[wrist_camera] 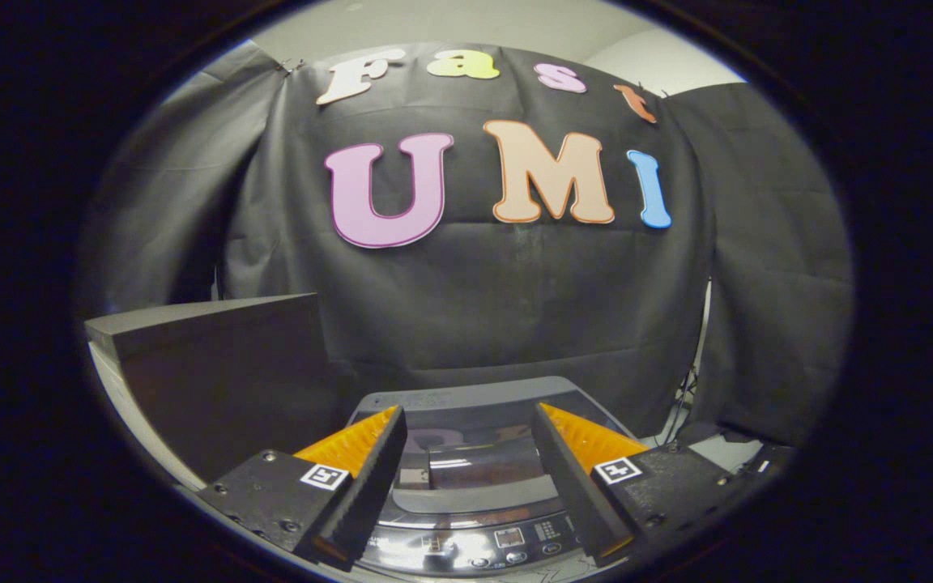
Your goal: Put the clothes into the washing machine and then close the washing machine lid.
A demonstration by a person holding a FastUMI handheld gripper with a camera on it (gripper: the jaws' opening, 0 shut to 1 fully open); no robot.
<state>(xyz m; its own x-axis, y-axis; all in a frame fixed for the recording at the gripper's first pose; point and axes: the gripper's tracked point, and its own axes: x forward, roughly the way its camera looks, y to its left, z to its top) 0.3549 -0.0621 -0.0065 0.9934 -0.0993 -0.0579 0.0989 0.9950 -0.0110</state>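
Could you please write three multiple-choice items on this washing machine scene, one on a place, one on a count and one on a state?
1. Where is the washing machine?
A. just ahead of and below the gripper
B. on top of the dark box
C. hanging on the wall

2. How many dark boxes stand beside the washing machine?
A. three
B. one
C. none

3. How is the gripper?
A. shut on a shirt
B. shut on nothing
C. open, holding nothing

Answers: 1 A, the lid and the control panel show between the fingers; 2 B, a single box stands next to it; 3 C, the fingers stand apart with nothing between them.
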